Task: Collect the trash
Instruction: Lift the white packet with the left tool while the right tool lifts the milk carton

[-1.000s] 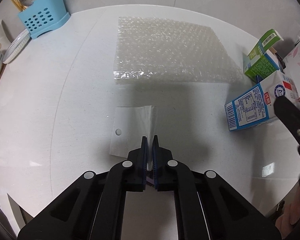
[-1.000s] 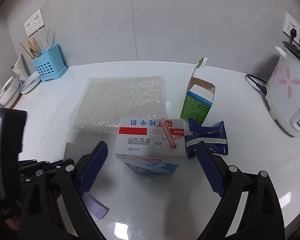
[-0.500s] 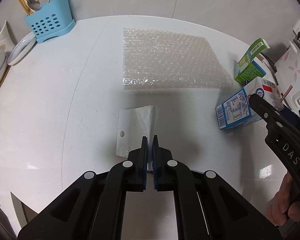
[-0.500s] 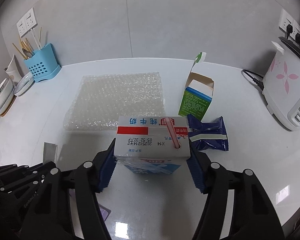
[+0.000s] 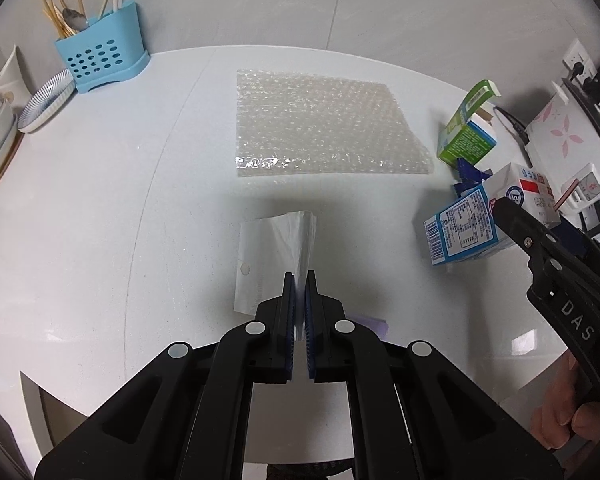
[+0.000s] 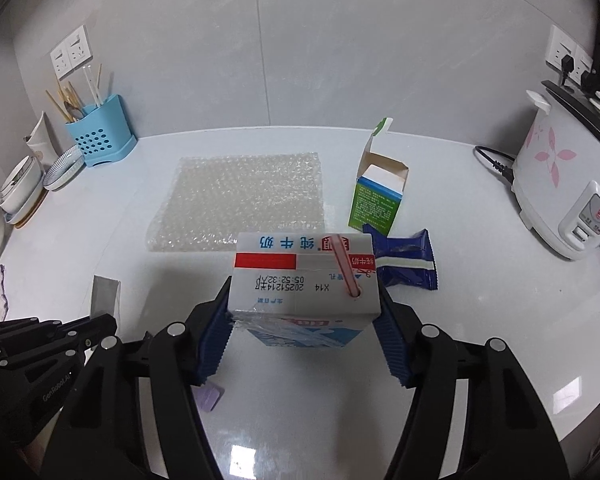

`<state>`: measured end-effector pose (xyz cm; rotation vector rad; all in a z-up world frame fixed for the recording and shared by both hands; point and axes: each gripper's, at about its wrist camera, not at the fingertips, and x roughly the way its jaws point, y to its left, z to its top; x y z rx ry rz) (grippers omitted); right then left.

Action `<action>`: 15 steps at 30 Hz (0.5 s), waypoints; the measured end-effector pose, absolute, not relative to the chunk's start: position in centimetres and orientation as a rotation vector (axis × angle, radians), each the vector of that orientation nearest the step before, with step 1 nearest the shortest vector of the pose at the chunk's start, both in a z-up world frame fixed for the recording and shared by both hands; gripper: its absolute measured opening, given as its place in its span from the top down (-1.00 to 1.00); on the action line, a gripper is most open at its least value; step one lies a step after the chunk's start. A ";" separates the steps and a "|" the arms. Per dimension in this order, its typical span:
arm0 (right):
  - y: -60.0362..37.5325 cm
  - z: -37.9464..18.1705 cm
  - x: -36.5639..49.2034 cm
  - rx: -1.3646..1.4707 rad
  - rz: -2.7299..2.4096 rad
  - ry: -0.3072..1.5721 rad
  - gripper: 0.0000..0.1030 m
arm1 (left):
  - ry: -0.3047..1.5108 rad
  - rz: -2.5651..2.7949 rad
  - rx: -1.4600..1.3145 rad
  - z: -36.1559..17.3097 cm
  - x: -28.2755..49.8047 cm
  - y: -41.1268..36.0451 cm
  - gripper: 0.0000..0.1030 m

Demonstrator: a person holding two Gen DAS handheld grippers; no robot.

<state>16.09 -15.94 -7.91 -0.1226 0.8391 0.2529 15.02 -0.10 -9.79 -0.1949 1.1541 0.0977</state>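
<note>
My left gripper (image 5: 299,276) is shut on the edge of a clear plastic bag (image 5: 272,248), which hangs just above the white table (image 5: 100,220). My right gripper (image 6: 303,300) is shut on a blue-and-white milk carton (image 6: 300,276) with a pink straw; its pads press both sides. The left wrist view shows that carton (image 5: 464,228) tilted at the right. On the table lie a bubble wrap sheet (image 6: 244,196), an open green box (image 6: 376,200), a dark blue wrapper (image 6: 404,256) and a small purple scrap (image 6: 208,396).
A flowered rice cooker (image 6: 552,184) with its cable stands at the right. A blue utensil holder (image 6: 100,132) and stacked dishes (image 6: 60,170) sit at the back left. The table's front edge (image 5: 60,396) runs close below the grippers.
My right gripper's jaws closed from wide apart onto the milk carton and drew it back a little. My left gripper rose with the plastic bag, so more of the table shows.
</note>
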 end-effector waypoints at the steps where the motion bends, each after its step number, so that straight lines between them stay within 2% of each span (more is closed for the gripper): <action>1: -16.1 -7.8 15.7 -0.124 0.254 0.836 -0.19 | 1.152 0.093 -0.195 -9.7 14.7 -0.2 0.93; 15: -18.6 -6.5 8.9 -0.077 0.186 0.818 -0.19 | 1.119 -0.018 -0.176 -8.0 9.9 -1.4 0.93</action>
